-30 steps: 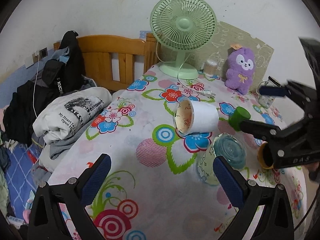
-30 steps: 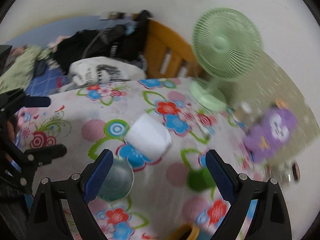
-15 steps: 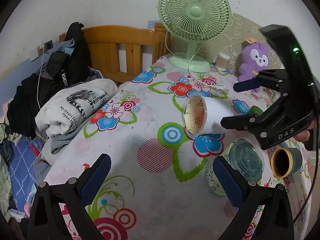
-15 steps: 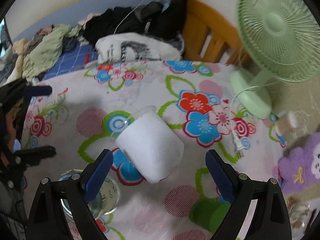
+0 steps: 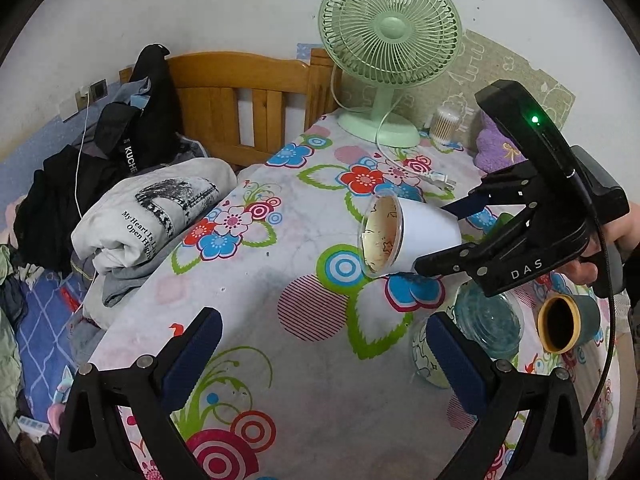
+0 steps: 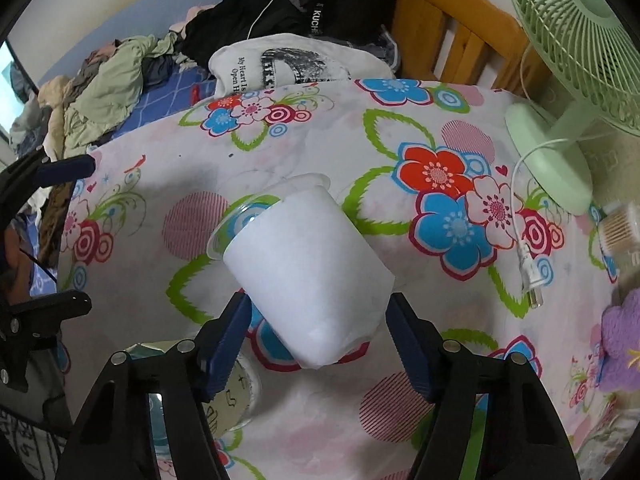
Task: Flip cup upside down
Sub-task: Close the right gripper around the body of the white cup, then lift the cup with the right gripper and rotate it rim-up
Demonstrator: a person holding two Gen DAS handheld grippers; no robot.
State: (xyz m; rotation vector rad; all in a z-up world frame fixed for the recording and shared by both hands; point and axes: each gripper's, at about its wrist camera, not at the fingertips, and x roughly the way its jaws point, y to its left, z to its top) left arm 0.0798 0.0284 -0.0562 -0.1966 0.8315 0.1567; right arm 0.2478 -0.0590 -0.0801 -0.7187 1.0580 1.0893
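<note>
A white cup lies on its side on the flowered tablecloth, its open mouth facing left in the left wrist view. My right gripper has its blue-padded fingers on either side of the cup's base, close to its walls, and contact cannot be told. It also shows in the left wrist view. My left gripper is open and empty, low over the near part of the table, well short of the cup.
A green fan stands at the back, its cord and plug on the cloth. A glass jar and a mug with a yellow rim stand right of the cup. A purple plush, folded clothes and a wooden headboard surround the table.
My right gripper has moved in on the cup and narrowed; its fingers now flank the base. The left gripper has barely moved.
</note>
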